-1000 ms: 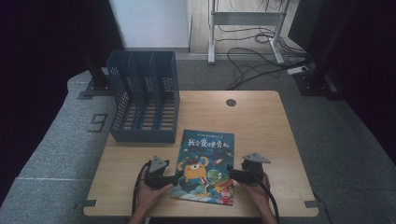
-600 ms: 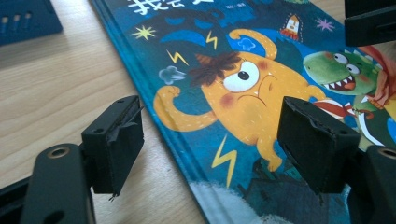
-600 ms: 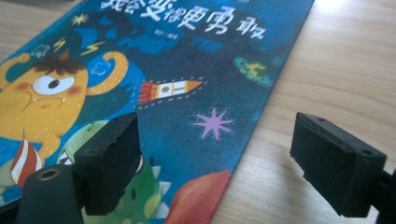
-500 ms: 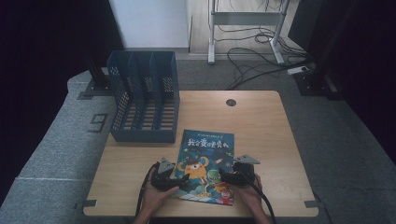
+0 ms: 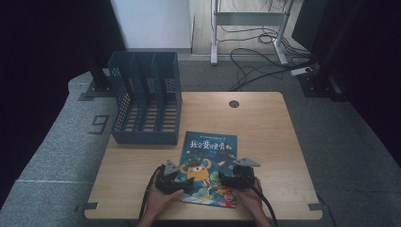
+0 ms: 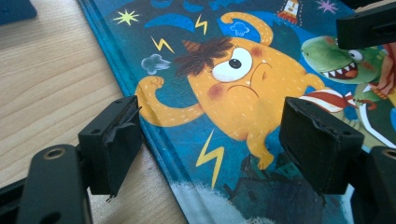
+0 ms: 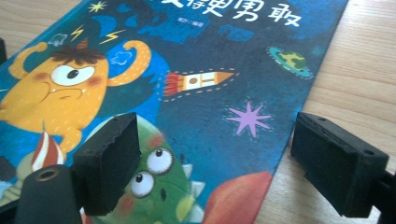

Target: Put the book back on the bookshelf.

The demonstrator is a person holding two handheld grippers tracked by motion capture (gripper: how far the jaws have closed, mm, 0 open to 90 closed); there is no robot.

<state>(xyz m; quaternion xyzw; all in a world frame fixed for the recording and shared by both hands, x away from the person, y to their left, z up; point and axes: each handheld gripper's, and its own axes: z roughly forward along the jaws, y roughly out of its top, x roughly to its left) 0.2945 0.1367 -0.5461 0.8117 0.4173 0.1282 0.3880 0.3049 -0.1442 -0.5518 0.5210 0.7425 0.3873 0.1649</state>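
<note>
Book: the flat blue picture book with an orange monster on its glossy cover [image 5: 208, 168] is lying face up on the light wooden table [image 5: 265, 127], near the table's front edge and just in front of the dark blue slotted plastic file rack [image 5: 144, 97]
Left gripper: the left gripper [image 6: 210, 154] is hovering over the book's left edge with its jaws standing wide, 1 outside the edge over bare wood and 1 over the cover, nothing between the pads
Right gripper: the right gripper [image 7: 215, 163] is straddling the book's right edge, jaws wide apart and gripping nothing
Risk, grip: the book is lying flat, so the pads are likely to slide over the slick cover instead of getting under an edge
Risk, cover: a pinch on the cover alone could be opening the book or creasing it
Risk, shove: uneven pushes from the 2 sides could be skewing the book or nudging it off the table's front edge
Risk, rack: if the rack is the goal, a sagging book could be catching on a divider
</note>
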